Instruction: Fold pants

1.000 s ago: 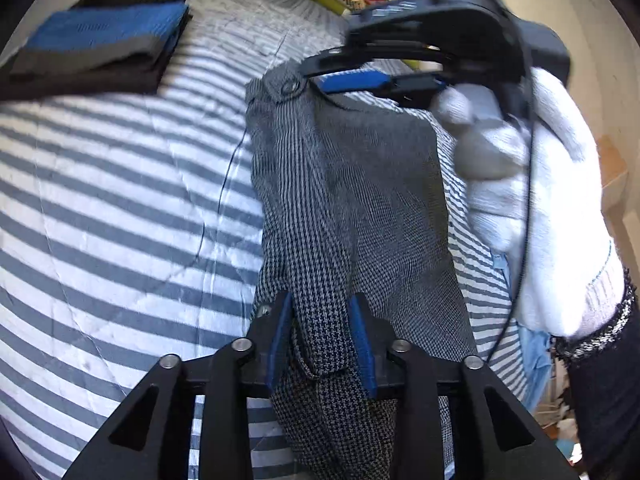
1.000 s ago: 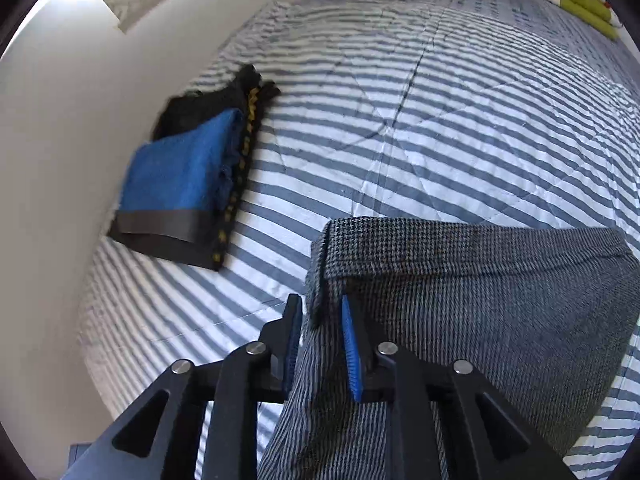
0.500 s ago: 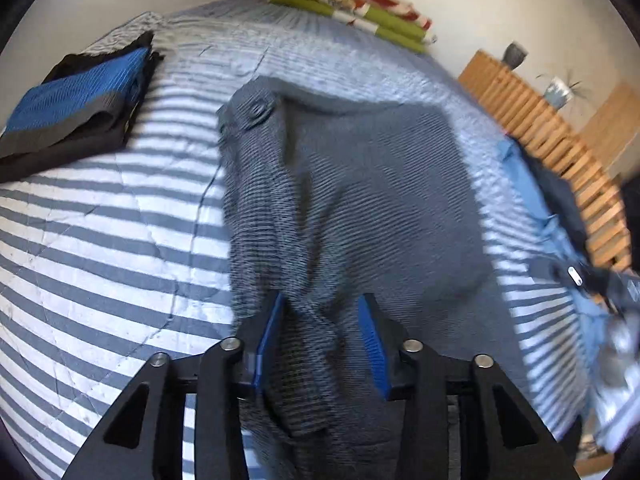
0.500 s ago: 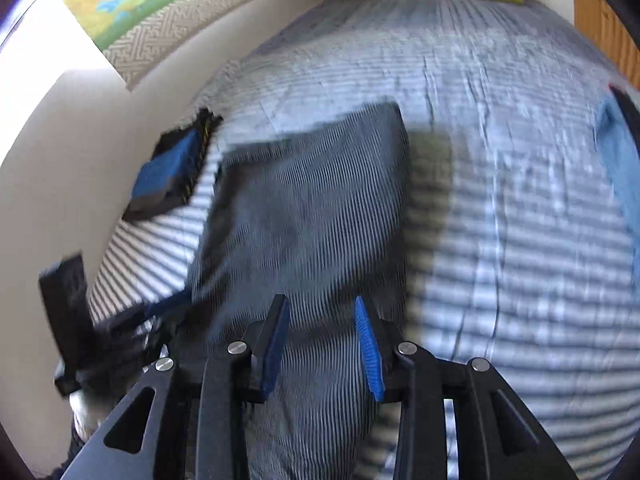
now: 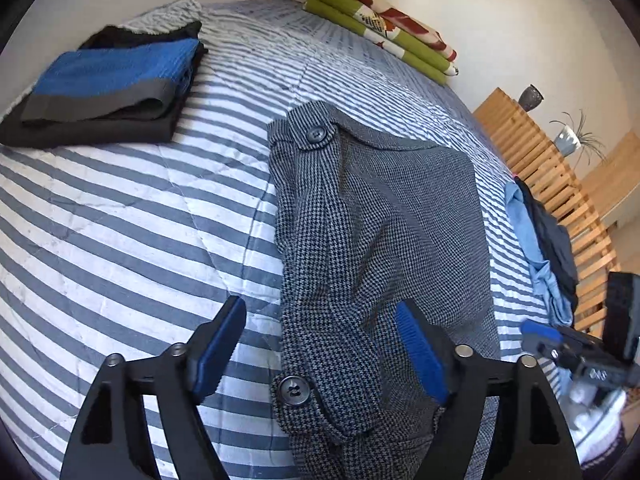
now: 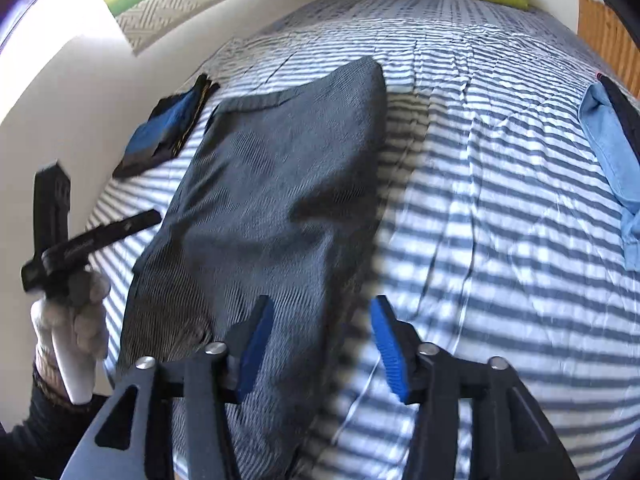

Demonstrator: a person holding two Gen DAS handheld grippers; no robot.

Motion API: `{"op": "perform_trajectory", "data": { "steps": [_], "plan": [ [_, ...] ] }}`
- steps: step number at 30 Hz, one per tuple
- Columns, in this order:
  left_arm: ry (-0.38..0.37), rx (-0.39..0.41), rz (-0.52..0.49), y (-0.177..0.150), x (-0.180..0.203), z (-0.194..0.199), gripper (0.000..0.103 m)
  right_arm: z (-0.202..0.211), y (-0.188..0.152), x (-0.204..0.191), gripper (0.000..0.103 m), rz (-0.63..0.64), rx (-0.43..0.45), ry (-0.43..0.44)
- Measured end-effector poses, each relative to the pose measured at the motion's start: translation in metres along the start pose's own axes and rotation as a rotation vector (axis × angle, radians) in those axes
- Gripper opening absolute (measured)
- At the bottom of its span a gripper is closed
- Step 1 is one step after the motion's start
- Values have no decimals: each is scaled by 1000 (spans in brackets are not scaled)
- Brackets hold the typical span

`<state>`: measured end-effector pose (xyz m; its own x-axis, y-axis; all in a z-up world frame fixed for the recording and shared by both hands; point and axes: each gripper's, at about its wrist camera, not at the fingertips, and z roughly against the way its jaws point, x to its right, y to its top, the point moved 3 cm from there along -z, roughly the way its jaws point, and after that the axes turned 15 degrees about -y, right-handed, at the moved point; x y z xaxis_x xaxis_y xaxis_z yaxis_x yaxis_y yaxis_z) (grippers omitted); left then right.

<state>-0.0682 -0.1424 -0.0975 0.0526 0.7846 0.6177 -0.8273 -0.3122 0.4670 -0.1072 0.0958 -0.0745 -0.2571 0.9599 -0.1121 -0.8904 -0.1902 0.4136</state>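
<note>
- The grey houndstooth pants (image 5: 380, 240) lie folded on the striped bed (image 5: 120, 220).
- The left gripper (image 5: 320, 344) has just spread its jaws wide; the cloth lies loose between them.
- The right gripper (image 6: 320, 344) has also just opened over the pants' edge, pinching nothing.

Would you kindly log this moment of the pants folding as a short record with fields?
surface: striped bedspread
garment: grey houndstooth pants, folded over, lying flat on the bedspread, two buttons showing
left gripper: open, jaws just widened, pads clear of the cloth
right gripper: open, jaws just widened, above the pants' edge
nearby: folded blue and black clothes; light blue garment; green folded blanket
</note>
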Motion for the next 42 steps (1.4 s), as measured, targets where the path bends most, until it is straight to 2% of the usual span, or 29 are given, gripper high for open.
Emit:
{"op": "perform_trajectory", "data": {
  "steps": [5, 7, 10, 13, 14, 15, 17, 19, 20, 25, 29, 31, 37, 42],
  "plan": [
    [-5, -63, 18, -2, -6, -16, 81, -35, 19, 13, 51, -65, -11, 82],
    [10, -83, 13, -4, -8, -21, 78, -46, 18, 16, 51, -91, -28, 124],
    [14, -86, 15, -5, -11, -25, 67, -63, 18, 18, 52, -114, -59, 164],
    [14, -93, 2, -8, -11, -29, 43, -65, 15, 15, 53, -109, -42, 204],
    [10, -97, 0, -9, -10, -30, 40, -66, 16, 14, 52, -108, -41, 216],
    [12, -96, -5, -9, -7, -32, 34, -68, 17, 12, 50, -109, -44, 230],
    [2, -96, 0, -9, -6, -34, 29, -75, 17, 5, 36, -113, -76, 276],
    [-27, -88, 25, -8, -8, -34, 22, -77, 16, 2, 18, -118, -82, 287],
    [-57, -77, 45, -7, -9, -32, 21, -74, 16, 1, 15, -120, -74, 301],
    [-250, 9, 115, -1, 5, 4, 14, -27, 8, 13, 10, -209, 15, 404],
    [-340, 113, 43, -4, 55, 56, 13, 43, -2, 19, 10, -224, 129, 453],
    [-375, 148, 10, -12, 83, 84, 13, 84, -7, 19, 9, -204, 188, 441],
    [-398, 121, -72, -48, 159, 150, 13, 195, -42, 26, 9, -159, 314, 422],
    [-387, 68, -112, -87, 200, 186, 14, 243, -93, 25, 9, -133, 331, 422]
  ]
}}
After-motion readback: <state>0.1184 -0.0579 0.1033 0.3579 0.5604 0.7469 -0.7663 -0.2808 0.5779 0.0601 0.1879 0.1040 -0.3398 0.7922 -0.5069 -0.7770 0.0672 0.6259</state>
